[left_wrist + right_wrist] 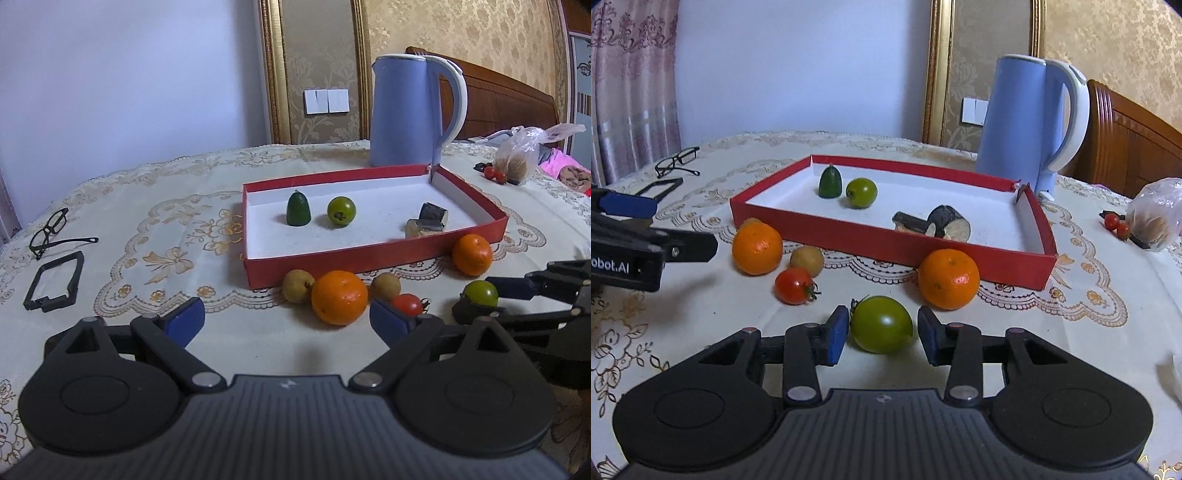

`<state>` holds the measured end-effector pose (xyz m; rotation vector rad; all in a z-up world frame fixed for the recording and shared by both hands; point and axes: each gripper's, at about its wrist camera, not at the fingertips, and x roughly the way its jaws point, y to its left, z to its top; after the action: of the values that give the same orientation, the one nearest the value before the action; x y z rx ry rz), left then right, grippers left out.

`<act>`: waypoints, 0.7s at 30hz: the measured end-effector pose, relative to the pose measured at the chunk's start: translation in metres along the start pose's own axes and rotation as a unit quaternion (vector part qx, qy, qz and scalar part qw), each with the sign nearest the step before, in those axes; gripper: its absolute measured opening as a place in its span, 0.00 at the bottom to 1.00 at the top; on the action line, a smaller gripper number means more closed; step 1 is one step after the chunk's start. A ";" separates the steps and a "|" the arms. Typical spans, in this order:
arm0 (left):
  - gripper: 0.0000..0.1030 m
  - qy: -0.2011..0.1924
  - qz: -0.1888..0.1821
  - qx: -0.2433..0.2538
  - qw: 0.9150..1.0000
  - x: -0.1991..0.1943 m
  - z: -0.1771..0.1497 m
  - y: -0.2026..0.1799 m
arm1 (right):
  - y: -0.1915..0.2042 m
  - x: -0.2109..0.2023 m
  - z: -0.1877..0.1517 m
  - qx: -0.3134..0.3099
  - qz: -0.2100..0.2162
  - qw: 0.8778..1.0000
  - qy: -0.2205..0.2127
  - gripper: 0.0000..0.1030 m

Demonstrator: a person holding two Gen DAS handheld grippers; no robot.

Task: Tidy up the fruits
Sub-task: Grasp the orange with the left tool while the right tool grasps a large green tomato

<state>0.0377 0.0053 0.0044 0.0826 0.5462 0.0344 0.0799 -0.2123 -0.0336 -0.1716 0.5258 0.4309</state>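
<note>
A green tomato (881, 325) rests on the tablecloth between the blue pads of my right gripper (882, 336); a thin gap shows at the right pad, so it is open. My left gripper (288, 319) is open and empty, just short of a large orange (339, 297). Around that orange lie a red tomato (406, 304) and two small tan fruits (297, 286). A second orange (948, 278) touches the front wall of the red tray (886, 243). The tray holds a dark green fruit (830, 182), a green tomato (861, 192) and two dark cut pieces (938, 223).
A blue kettle (1023, 118) stands behind the tray. Glasses (51, 232) and a black frame (53, 284) lie at the left. At the far right sit a plastic bag (517, 155) and two cherry tomatoes (1117, 225). A wooden headboard rises beyond the table.
</note>
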 end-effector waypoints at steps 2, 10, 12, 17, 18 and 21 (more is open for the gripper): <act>0.93 0.001 0.001 -0.002 1.000 0.003 0.001 -0.003 | -0.001 0.000 0.000 0.004 0.000 1.000 0.000 0.38; 0.79 0.031 -0.035 -0.024 0.999 0.021 0.002 -0.005 | -0.008 -0.010 -0.002 0.026 -0.003 1.000 -0.017 0.33; 0.71 0.038 -0.049 -0.033 0.998 0.025 0.003 -0.005 | -0.010 -0.014 -0.003 0.032 -0.002 0.999 -0.021 0.33; 0.67 0.054 -0.072 -0.051 0.995 0.036 0.006 -0.005 | -0.014 -0.019 -0.007 0.042 0.002 0.999 -0.026 0.33; 0.67 0.056 -0.074 -0.053 0.994 0.037 0.007 -0.006 | -0.015 -0.021 -0.008 0.044 0.003 0.999 -0.027 0.33; 0.67 0.059 -0.078 -0.057 0.994 0.041 0.010 -0.008 | -0.016 -0.024 -0.008 0.049 0.006 0.998 -0.031 0.33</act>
<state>0.0774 -0.0010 -0.0091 -0.0749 0.6658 -0.0824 0.0648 -0.2373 -0.0274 -0.0608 0.4853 0.4207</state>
